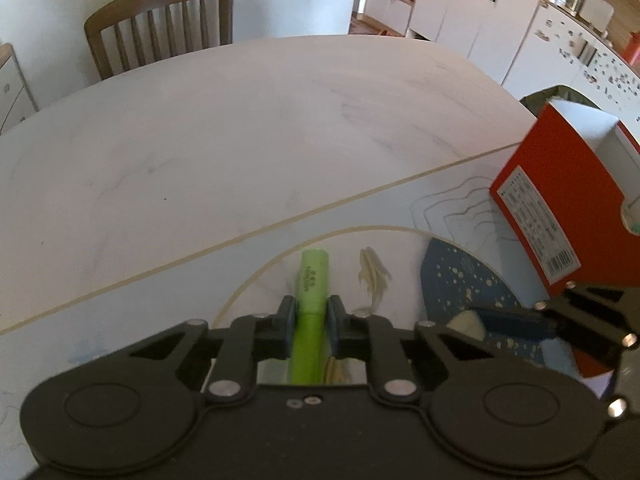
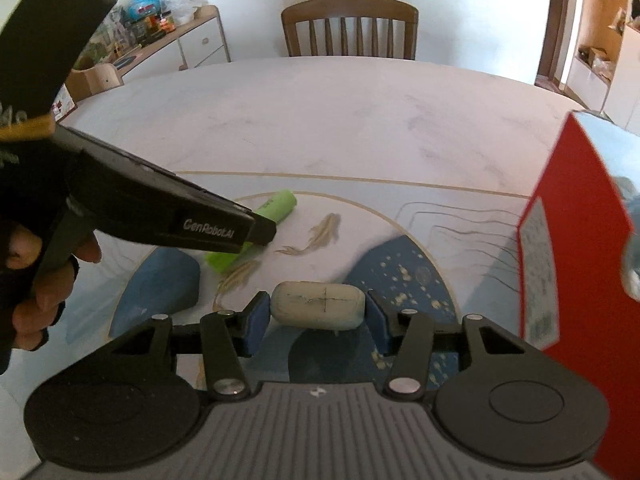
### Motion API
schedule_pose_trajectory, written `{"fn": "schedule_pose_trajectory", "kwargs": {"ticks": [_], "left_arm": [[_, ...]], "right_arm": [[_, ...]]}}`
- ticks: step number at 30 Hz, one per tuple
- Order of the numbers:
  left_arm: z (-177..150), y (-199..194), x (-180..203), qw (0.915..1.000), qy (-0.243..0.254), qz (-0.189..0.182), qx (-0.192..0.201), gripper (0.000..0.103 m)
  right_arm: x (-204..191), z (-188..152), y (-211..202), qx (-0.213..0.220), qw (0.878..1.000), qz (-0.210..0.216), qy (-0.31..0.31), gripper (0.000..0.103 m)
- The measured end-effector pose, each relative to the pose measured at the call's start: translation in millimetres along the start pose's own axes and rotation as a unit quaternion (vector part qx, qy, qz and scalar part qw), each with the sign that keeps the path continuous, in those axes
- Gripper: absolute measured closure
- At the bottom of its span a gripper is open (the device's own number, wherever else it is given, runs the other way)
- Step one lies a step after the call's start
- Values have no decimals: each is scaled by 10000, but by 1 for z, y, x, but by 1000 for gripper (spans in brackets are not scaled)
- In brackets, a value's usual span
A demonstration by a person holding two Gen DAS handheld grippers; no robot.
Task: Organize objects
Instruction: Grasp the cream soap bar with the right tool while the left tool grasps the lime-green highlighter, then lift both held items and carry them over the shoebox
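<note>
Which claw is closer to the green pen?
Left. The left claw has its fingers on both sides of the green pen, pinching it. The right claw is off to the side, around the white eraser, apart from the pen.

The far half of the counter lies bare and open to pass over. A tall red box walls off the right side. The left gripper crowds the near left.
</note>
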State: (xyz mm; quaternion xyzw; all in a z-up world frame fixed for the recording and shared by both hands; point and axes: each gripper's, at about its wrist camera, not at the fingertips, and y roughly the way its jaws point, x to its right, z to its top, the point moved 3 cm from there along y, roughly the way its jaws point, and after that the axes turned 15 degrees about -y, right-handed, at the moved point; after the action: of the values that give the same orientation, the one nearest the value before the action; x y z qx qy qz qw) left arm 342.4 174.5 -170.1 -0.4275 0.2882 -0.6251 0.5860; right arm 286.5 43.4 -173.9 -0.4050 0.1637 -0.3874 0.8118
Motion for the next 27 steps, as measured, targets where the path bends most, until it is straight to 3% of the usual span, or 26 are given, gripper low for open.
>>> {"fn": "schedule_pose_trajectory", "kwargs": {"ticks": [13, 27], "left_arm": [[-15, -58, 28, 9995, 20, -208, 237, 89], [-30, -143, 101, 9933, 392, -679, 846, 89]], "right_arm": [[15, 1, -76, 324, 9992, -127, 210, 52], [45, -16, -177, 848, 9944, -571, 262, 52]]}}
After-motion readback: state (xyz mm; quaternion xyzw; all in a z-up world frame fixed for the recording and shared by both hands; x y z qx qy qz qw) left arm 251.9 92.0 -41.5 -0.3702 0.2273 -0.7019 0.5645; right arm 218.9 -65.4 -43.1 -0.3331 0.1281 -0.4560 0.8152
